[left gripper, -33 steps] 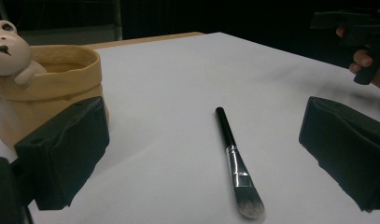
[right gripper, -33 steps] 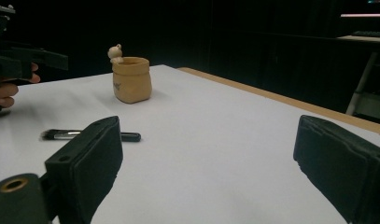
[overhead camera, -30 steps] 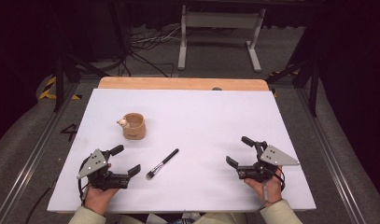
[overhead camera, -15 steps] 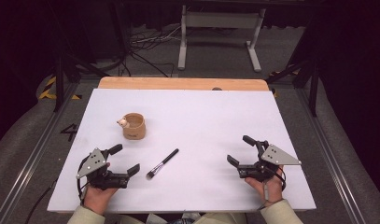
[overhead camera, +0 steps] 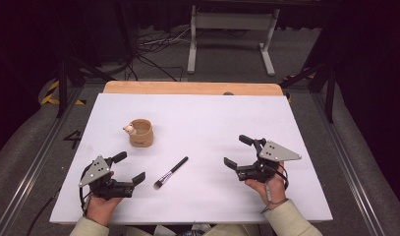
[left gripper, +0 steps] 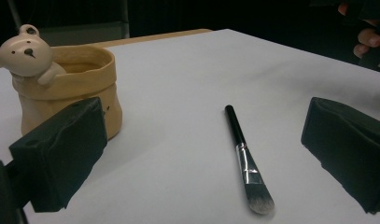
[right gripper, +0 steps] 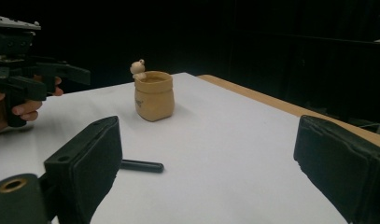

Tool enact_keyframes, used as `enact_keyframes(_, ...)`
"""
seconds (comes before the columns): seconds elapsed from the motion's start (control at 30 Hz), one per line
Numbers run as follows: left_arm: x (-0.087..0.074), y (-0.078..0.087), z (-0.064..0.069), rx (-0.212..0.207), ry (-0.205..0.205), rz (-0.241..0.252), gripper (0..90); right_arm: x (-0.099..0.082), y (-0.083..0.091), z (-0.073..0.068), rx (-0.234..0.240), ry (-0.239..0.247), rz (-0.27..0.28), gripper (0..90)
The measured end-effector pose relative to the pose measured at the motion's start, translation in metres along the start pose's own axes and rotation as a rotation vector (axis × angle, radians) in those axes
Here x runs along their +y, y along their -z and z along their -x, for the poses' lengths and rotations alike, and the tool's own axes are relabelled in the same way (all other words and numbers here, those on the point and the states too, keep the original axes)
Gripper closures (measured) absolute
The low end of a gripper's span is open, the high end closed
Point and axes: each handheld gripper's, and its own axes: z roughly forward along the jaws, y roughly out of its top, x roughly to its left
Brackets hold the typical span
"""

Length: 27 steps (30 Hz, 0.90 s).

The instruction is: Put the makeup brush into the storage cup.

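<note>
A tan ceramic cup (overhead camera: 140,132) with a small bear on its rim stands upright on the left half of the white table (overhead camera: 212,118). A black makeup brush (overhead camera: 171,172) lies flat in front of it, bristles toward me. My left gripper (overhead camera: 129,167) rests open just left of the brush, with nothing between its fingers. In the left gripper view the brush (left gripper: 246,156) lies between the spread jaws, with the cup (left gripper: 71,88) behind the left one. My right gripper (overhead camera: 237,151) is open and empty, right of the brush, facing the cup (right gripper: 153,95) and the brush handle (right gripper: 141,165).
A wooden strip (overhead camera: 192,88) runs along the table's far edge. Behind it on the floor are a metal stand (overhead camera: 232,29) and loose cables (overhead camera: 153,49). The other hand with its gripper (right gripper: 61,77) shows at the left of the right gripper view.
The right gripper has shifted left and a little forward, toward the brush. The left gripper, the brush and the cup have stayed where they were.
</note>
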Motion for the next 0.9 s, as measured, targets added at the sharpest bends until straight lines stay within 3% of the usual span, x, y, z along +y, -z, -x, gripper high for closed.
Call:
enact_keyframes(0.57, -0.001, 0.003, -0.001, 0.001, 0.009, 0.005, 0.9, 0.016, -0.048, -0.018, 0.123, 0.024, -0.013, 8.3)
enact_keyframes(0.77, -0.001, 0.003, -0.001, 0.0, 0.011, 0.006, 0.9, 0.019, -0.057, -0.024, 0.15, 0.026, -0.005, 8.3)
enact_keyframes(0.9, -0.001, 0.001, -0.002, -0.01, 0.033, 0.007, 0.9, 0.021, -0.068, -0.031, 0.166, 0.067, -0.053, 8.6)
